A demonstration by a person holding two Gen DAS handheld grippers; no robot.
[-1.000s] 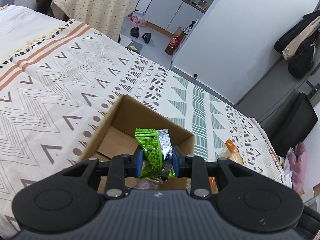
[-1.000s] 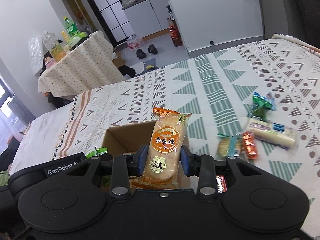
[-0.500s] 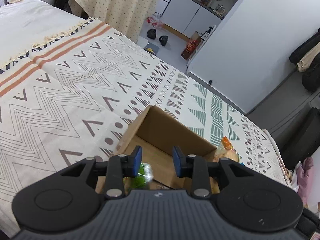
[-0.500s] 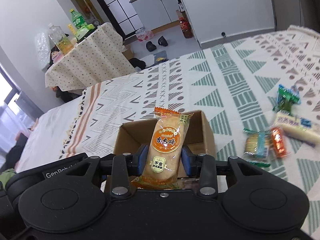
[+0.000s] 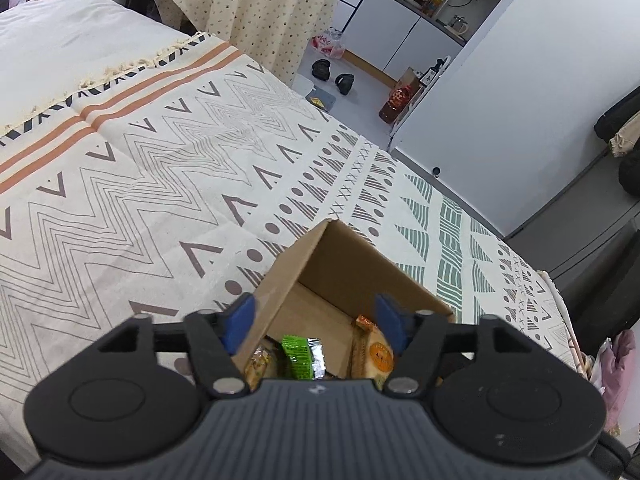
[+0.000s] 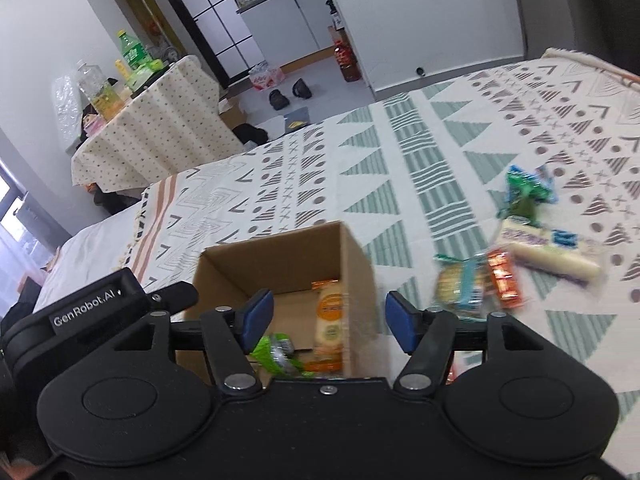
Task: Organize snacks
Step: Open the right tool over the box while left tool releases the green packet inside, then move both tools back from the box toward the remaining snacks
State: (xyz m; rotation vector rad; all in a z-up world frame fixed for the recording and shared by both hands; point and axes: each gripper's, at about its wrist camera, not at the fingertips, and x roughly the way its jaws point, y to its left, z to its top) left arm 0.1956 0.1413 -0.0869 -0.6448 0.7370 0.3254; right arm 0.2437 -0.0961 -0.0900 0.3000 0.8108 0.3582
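An open cardboard box (image 5: 340, 256) (image 6: 280, 252) stands on the patterned bedspread. Inside it lie a green snack packet (image 5: 298, 356) (image 6: 272, 350) and an orange rice-cracker packet (image 5: 376, 352) (image 6: 330, 316). My left gripper (image 5: 314, 320) is open and empty, just above the box's near edge. My right gripper (image 6: 328, 318) is open and empty above the box. The left gripper's body (image 6: 92, 312) shows at the left of the right wrist view.
Several loose snacks lie on the bedspread right of the box: a biscuit pack (image 6: 460, 284), an orange packet (image 6: 504, 280), a long white packet (image 6: 548, 248), a green-blue packet (image 6: 528, 192). A cloth-covered table (image 6: 152, 120) with bottles stands beyond the bed.
The left gripper let go of the green packet and opened wide. The right gripper opened and the orange rice-cracker packet dropped into the box.
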